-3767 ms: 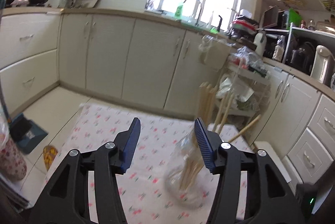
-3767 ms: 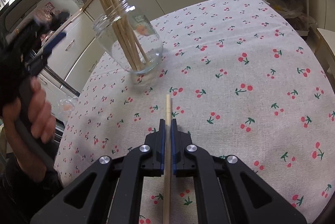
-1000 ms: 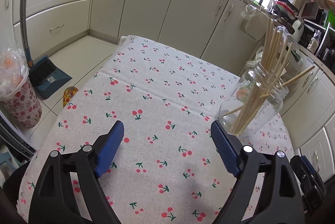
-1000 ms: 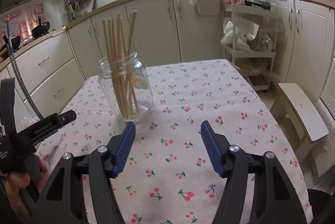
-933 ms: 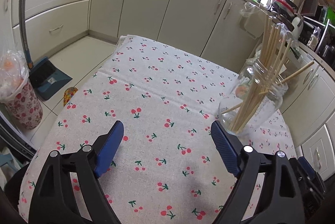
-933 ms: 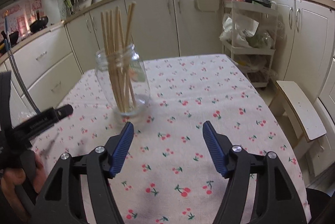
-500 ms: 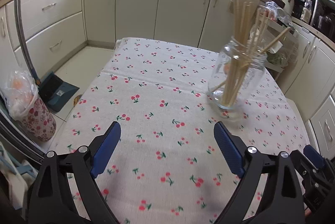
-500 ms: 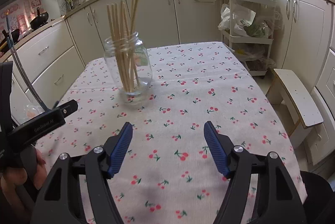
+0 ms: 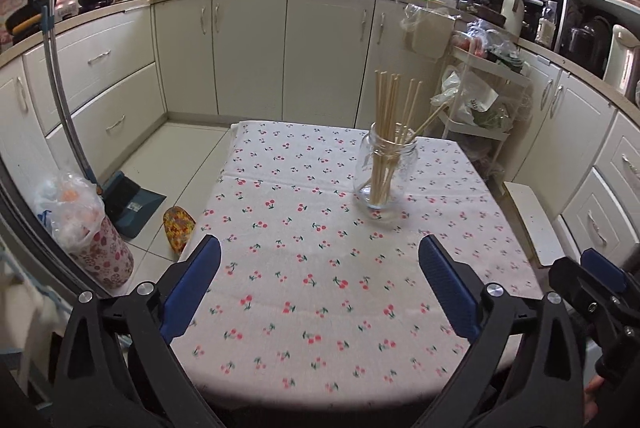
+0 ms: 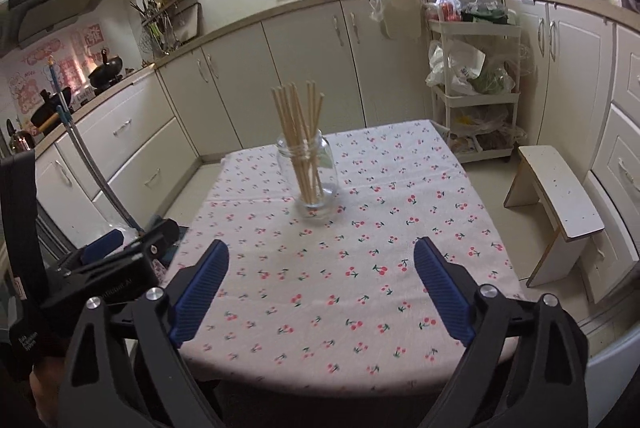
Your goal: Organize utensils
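Observation:
A clear glass jar (image 9: 385, 175) stands upright on the far half of the table with the cherry-print cloth (image 9: 320, 268). Several wooden chopsticks (image 9: 390, 107) stand in it, one leaning out to the right. The jar (image 10: 310, 173) and chopsticks (image 10: 298, 123) also show in the right wrist view. My left gripper (image 9: 320, 260) is open and empty, held back over the table's near edge. My right gripper (image 10: 320, 260) is open and empty, also near the front edge, well short of the jar.
Cream kitchen cabinets (image 9: 256, 51) run around the room. A white trolley with bags (image 10: 472, 87) stands behind the table at right, a small stool (image 10: 556, 203) beside it. A dustpan (image 9: 128, 199) and a bagged bin (image 9: 88, 232) sit on the floor at left.
The right gripper has let go of the chopstick, which now stands in the jar. Both grippers have opened wide and pulled back from the jar toward the table's near edge.

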`<state>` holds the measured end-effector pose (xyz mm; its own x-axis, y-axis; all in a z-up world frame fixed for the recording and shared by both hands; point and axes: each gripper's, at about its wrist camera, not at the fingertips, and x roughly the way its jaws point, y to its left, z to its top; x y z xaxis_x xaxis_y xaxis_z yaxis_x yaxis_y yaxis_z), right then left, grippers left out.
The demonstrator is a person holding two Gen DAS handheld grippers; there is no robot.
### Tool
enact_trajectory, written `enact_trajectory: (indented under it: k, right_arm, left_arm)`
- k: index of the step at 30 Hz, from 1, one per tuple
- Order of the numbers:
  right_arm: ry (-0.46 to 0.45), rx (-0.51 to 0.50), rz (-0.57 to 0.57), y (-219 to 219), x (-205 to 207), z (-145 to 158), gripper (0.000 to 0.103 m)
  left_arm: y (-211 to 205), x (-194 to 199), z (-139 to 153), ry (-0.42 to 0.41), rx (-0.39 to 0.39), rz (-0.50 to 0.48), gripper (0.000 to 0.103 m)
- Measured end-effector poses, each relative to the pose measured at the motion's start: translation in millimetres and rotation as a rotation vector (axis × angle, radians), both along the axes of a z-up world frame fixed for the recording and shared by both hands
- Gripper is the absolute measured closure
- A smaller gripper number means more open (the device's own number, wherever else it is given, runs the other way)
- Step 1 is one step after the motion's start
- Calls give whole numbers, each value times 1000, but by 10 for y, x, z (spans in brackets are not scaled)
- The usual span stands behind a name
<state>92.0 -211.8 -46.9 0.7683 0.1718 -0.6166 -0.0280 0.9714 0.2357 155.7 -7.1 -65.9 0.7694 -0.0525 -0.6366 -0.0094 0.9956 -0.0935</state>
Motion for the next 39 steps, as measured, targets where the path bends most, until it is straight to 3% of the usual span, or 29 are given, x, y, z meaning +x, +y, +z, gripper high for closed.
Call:
enact_trajectory:
  k: [7,13,23,31,39]
  right_arm:
    - [19,-9,42,193,-652,505,7]
    - [82,-3,72,325,-1002,535,7]
    - [6,-13,39,293,-1287,744,7]
    - [-9,-5,60,311,-1323,801,7]
    - [-20,-15,69,336,-1323,841,7]
  left_arm:
    - [241,-588,454,42,-69,74,8]
    - [373,-1068,680,40,-45,130,8]
    - [422,-1652,975,-5,-34,113,8]
    - [395,-1808,1114,-60,26,103,8]
    - [492,-1761,1083,-36,6,138,8]
